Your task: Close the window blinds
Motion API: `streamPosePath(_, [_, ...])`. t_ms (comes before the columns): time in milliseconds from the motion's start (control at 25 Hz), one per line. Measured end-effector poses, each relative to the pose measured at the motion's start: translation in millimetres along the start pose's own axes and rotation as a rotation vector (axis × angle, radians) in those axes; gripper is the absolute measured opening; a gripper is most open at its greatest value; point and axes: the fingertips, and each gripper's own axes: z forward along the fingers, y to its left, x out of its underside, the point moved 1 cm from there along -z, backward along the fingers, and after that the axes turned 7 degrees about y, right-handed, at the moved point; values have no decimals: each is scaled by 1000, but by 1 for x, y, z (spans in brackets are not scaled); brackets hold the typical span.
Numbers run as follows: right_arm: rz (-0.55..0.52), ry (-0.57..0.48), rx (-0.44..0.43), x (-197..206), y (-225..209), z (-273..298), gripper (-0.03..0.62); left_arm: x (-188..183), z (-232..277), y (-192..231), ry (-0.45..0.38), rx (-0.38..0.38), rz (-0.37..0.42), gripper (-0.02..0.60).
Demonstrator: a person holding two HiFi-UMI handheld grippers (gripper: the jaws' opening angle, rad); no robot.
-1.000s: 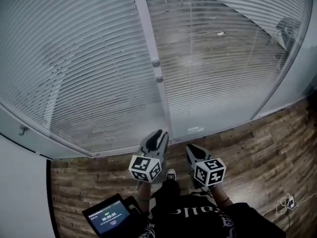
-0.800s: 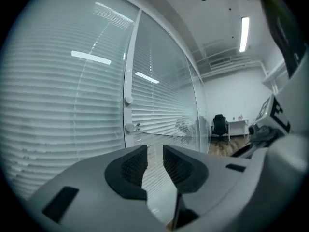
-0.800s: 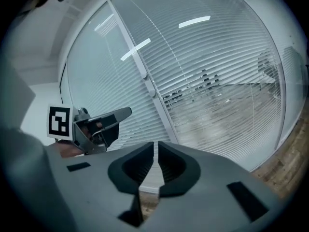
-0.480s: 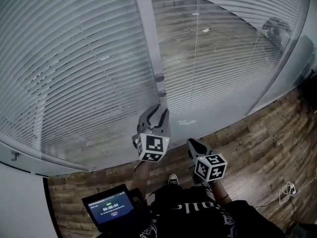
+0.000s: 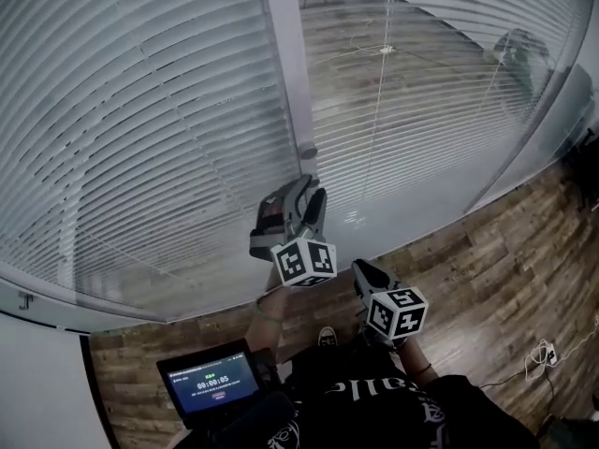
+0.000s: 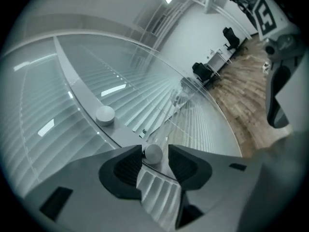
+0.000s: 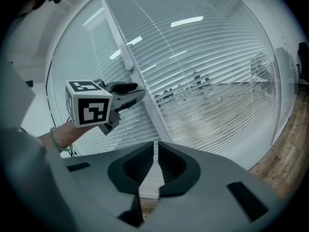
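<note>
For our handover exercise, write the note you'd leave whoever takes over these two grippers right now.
Left gripper: raised at the window post, jaws opening around the lower knob, not clamped.
Right gripper: low, jaws together, empty.
Blinds: open; the room beyond shows through.
Done: knob reached.
Left: probably grip and turn the knob until the blinds close.

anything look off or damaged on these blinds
Nothing looks broken or askew. Only unevenness: the white slatted blind behind the right glass panel stands more open than the white slatted blind behind the left one.
</note>
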Motion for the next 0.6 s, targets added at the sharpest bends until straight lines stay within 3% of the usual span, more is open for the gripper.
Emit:
streamPosePath(160, [-2,19,-14,-5,-11,3,41,-4,0,4,26,-32,111,133])
streamPosePath(240, [-6,25,-21,-10,-17,2,41,-6,2,3,36,-44,89,133])
streamPosePath(280, [-9,27,-27,-12,-19,2,41,-6,3,3,41,-55,31,132])
streamPosePath(360, [-18,35,-40,-16,-22,3,41,-4,3,6,31,-83,-223,129])
streamPosePath(520, [-37,59,-57,-19,-29,7,41,9,1,18,-49,-128,-963,121])
streamPosePath(600, [-38,70,-61,-19,-34,6,41,11,-1,21,-82,-116,-1280,120])
